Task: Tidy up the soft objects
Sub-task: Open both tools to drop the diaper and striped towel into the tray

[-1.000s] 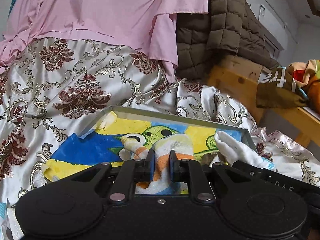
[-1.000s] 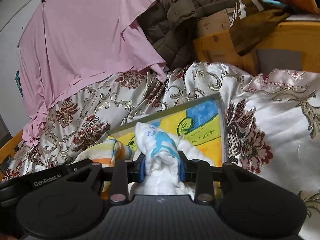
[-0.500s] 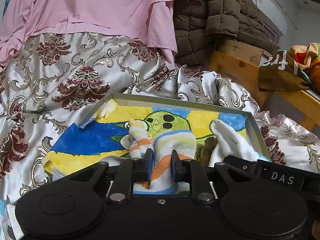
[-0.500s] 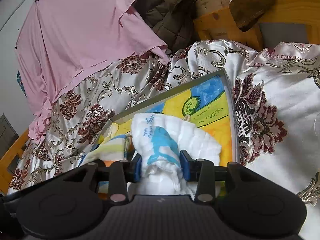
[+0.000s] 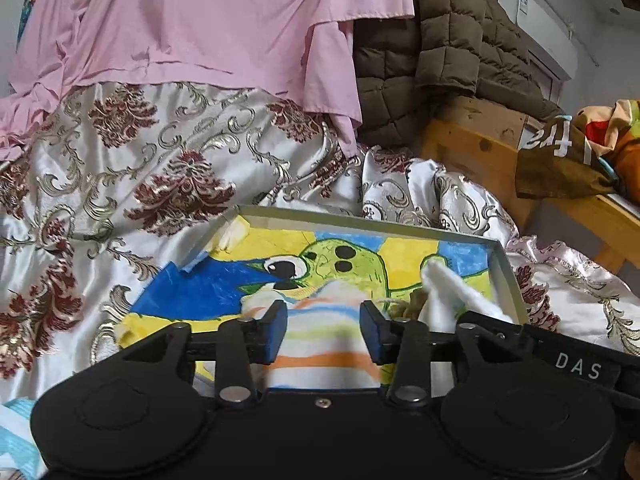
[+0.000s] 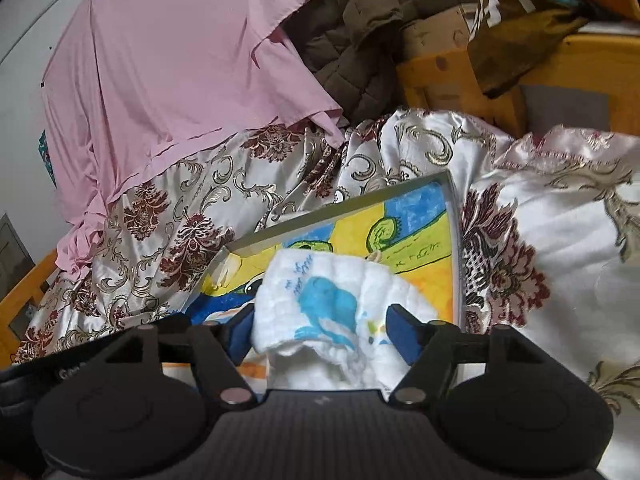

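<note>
Low in both frames, the left tool [image 5: 324,332] and right tool [image 6: 320,330], pinching a second ago, are spreading off the striped cloth [image 5: 320,344] and whale-print cloth [image 6: 328,312], so both now appear delivered into the painted tray [image 5: 506,276].

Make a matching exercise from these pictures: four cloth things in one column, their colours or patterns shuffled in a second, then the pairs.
Things:
1. hanging sheet
2. quilted jacket
3. folded cloth between the right hand-held gripper fingers
4. bedspread

Looks:
A. white with a blue whale
B. pink
C. silvery with dark red flowers
D. brown

Pairs: 1-B, 2-D, 3-A, 4-C
</note>
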Demonstrator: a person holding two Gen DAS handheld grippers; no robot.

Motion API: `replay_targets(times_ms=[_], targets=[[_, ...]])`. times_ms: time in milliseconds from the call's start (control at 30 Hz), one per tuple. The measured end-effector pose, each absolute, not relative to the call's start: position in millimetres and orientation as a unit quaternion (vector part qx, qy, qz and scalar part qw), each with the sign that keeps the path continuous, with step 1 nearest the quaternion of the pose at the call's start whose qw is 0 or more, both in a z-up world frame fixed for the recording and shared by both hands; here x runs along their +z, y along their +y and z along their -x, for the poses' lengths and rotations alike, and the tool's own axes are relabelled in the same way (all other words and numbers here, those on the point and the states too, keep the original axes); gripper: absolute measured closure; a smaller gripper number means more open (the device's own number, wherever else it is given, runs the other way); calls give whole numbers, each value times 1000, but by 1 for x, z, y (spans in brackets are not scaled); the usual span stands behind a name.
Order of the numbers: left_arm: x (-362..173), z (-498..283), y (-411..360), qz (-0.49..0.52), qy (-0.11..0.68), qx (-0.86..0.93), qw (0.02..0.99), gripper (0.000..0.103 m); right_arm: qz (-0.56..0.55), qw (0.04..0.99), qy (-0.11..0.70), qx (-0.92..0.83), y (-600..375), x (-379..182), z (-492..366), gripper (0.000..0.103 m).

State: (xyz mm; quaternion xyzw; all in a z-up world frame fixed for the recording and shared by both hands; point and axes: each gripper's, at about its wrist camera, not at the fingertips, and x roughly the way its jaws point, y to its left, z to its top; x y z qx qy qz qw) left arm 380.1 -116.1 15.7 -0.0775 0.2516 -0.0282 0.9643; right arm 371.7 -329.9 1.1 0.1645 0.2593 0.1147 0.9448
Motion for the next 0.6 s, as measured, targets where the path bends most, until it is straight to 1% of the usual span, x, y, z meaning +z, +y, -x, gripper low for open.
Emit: replay_targets(times_ms=[100, 133, 300, 400, 600], targets=[[24, -371, -113, 82, 244, -22, 966, 47, -165, 946, 254, 113, -331, 8, -363, 21], [27, -367, -111, 84, 241, -21, 967, 46, -165, 947, 250, 113, -332, 11, -359, 20], [42, -345, -106, 87, 222, -12, 971, 32, -165, 953, 228, 112, -334, 26, -337, 13], [52, -327, -101, 88, 212, -11, 973, 27, -165, 957, 210, 118, -333, 37, -321, 10], [67, -291, -90, 93, 196, -4, 976, 21, -148, 965, 178, 125, -327, 59, -285, 4]])
